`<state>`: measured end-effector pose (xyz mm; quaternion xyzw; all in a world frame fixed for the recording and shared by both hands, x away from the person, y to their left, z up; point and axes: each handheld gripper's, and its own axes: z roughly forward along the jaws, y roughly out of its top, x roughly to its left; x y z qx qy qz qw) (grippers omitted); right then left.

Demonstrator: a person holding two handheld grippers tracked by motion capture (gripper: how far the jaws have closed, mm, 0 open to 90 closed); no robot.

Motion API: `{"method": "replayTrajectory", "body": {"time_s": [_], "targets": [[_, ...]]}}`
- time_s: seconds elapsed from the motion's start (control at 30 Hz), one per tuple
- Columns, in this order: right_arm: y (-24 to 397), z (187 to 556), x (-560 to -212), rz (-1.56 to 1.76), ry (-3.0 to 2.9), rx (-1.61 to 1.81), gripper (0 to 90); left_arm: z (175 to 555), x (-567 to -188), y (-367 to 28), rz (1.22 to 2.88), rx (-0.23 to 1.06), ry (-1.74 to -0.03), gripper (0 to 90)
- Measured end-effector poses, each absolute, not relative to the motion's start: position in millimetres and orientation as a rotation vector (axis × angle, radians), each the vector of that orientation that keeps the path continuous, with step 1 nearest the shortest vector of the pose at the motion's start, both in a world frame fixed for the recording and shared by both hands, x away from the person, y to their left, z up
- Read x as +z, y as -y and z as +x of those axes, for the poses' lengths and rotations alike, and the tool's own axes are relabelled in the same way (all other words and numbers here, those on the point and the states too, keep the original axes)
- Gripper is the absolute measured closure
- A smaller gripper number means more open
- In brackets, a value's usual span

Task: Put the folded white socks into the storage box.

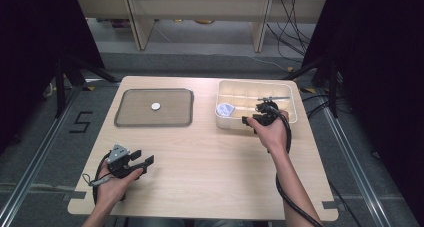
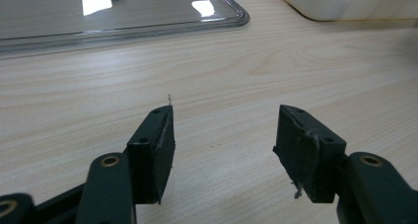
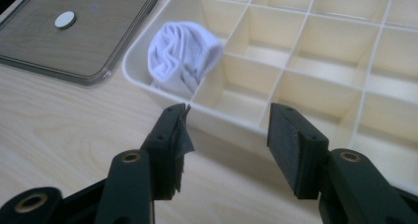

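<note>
A rolled white cloth point(image 3: 185, 54) sits in the near-left compartment of the divided bin point(image 1: 295, 118), the right gripper point(image 3: 229, 130) just beside it, jaws apart and empty, seemingly after a drop, while the left gripper point(image 1: 142, 159) rests open, well clear of the bin.

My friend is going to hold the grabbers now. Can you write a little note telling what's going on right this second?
Left gripper: open, nothing between its fingers, low over the bare table near the front edge.
Right gripper: open and holding nothing, at the near wall of the divided box.
Things: a rolled white cloth sits in the box's near-left compartment. A small white disc lies on the clear tray.
Done: the cloth looks put away in the box.
Left: probably the disc, which nobody is touching.
</note>
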<state>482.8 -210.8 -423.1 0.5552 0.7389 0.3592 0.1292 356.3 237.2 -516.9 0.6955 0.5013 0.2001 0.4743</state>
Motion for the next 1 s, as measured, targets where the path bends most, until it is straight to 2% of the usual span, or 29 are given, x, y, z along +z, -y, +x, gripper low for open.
{"method": "replayTrajectory", "body": {"time_s": [0.37,0.67,0.9,1.0], "targets": [[242,419,-441,1.506,-2.115,1.106,46.7,354,-520,-243,1.669,0.546,-1.209,38.0],[267,369,-473,1.504,-2.041,1.113,46.4,354,-520,-245,1.651,0.594,-1.193,36.8],[275,342,-488,1.563,-1.96,1.155,46.7,354,-523,-246,1.64,0.611,-1.199,35.6],[281,338,-496,1.477,-1.926,1.174,46.6,354,-523,-246,1.626,0.617,-1.2,35.2]]}}
